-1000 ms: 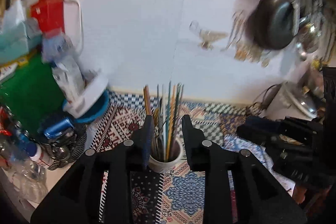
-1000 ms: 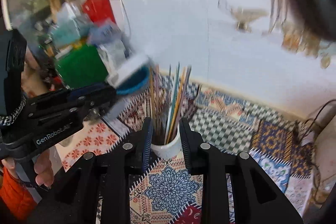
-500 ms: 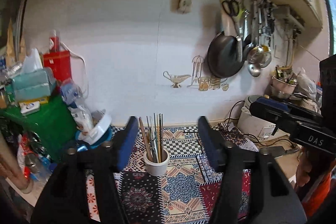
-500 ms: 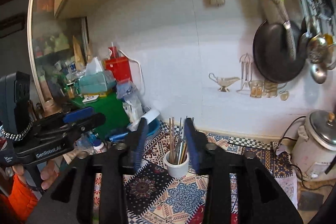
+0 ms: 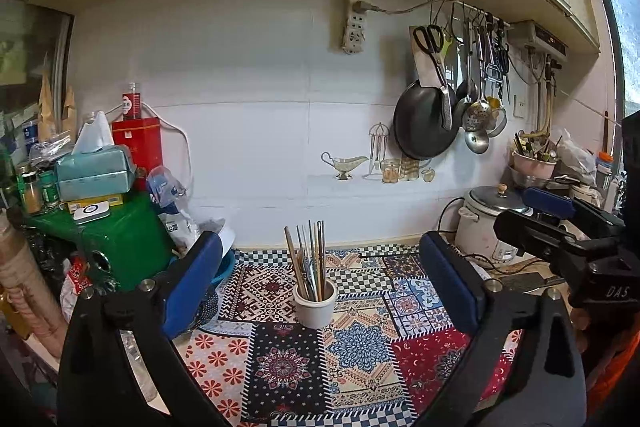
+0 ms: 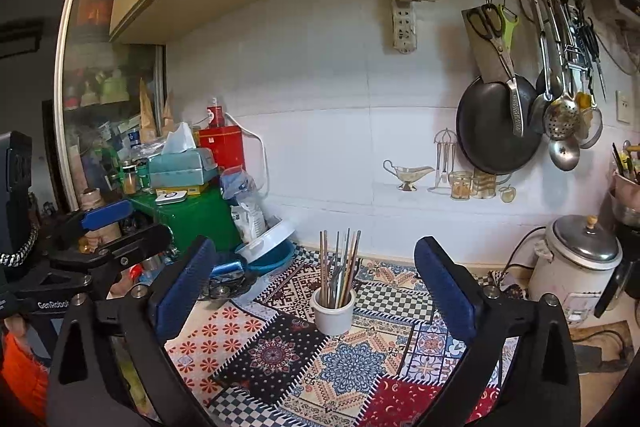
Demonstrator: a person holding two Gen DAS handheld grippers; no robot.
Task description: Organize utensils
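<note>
A white ceramic cup [image 5: 315, 305] stands upright on the patterned mat [image 5: 360, 351], holding several chopsticks and metal utensils [image 5: 310, 259]. It also shows in the right wrist view [image 6: 333, 311], with its utensils [image 6: 340, 269]. My left gripper [image 5: 320, 287] is wide open and empty, held back from the cup. My right gripper [image 6: 314, 287] is wide open and empty, also back from the cup. Each gripper shows in the other's view, the right one [image 5: 560, 239] at the right edge, the left one [image 6: 104, 243] at the left.
A green box [image 5: 116, 239] with a tissue box [image 5: 94, 171] and clutter stands left. A blue bowl [image 6: 266, 257] lies behind the mat. A rice cooker [image 5: 486, 223] stands right. A black pan [image 5: 424, 125] and ladles [image 5: 476, 115] hang on the wall.
Both grippers pulled back and up from the cup and opened wide. The cup with its utensils stays on the mat.
</note>
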